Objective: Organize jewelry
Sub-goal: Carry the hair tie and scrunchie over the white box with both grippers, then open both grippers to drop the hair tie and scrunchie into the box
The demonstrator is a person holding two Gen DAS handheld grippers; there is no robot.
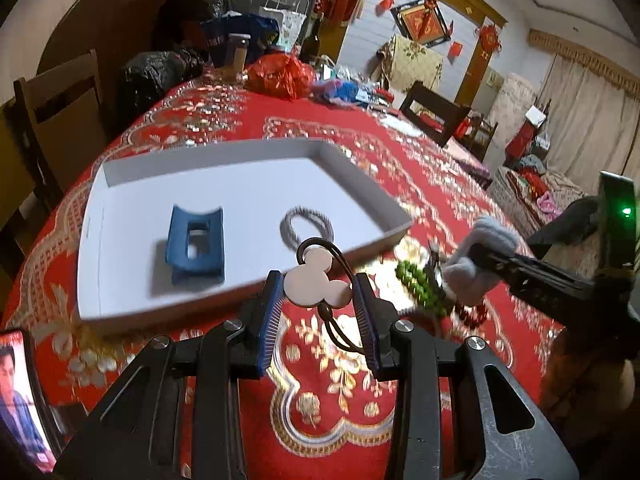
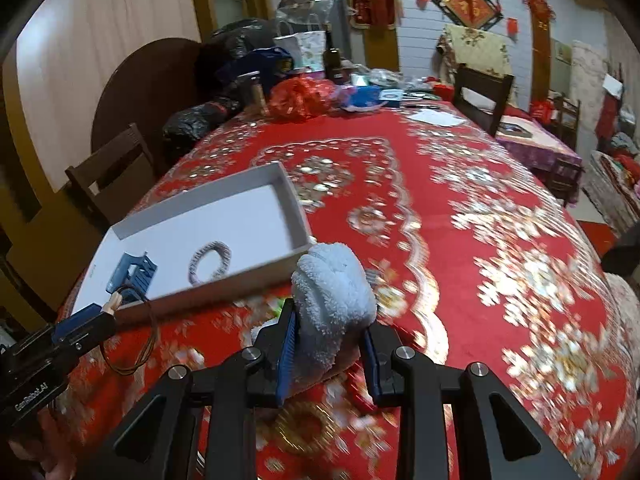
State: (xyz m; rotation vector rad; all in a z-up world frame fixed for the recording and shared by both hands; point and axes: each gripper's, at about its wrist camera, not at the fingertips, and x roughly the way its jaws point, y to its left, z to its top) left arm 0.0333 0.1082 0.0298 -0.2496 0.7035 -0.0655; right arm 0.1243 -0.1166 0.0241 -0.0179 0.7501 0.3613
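My left gripper (image 1: 319,294) is shut on a white mouse-head pendant (image 1: 316,286), whose brown cord (image 1: 344,336) hangs in a loop below, just in front of the near rim of the white tray (image 1: 240,184). In the tray lie a blue hair claw (image 1: 196,244) and a grey beaded bracelet (image 1: 306,226). My right gripper (image 2: 330,332) is shut on a fluffy pale blue hair tie (image 2: 332,296), raised beside the tray's (image 2: 224,216) right corner. Green beads (image 1: 416,284) and red beads (image 1: 472,314) lie on the cloth beneath it. The left gripper (image 2: 102,312) shows at the lower left.
A red and gold tablecloth (image 2: 480,280) covers the long table. A lit phone (image 1: 20,400) lies at the near left. Black bags (image 2: 200,116), a red bag (image 2: 300,96) and a dark bottle (image 2: 331,60) crowd the far end. Wooden chairs (image 2: 112,172) stand along the sides.
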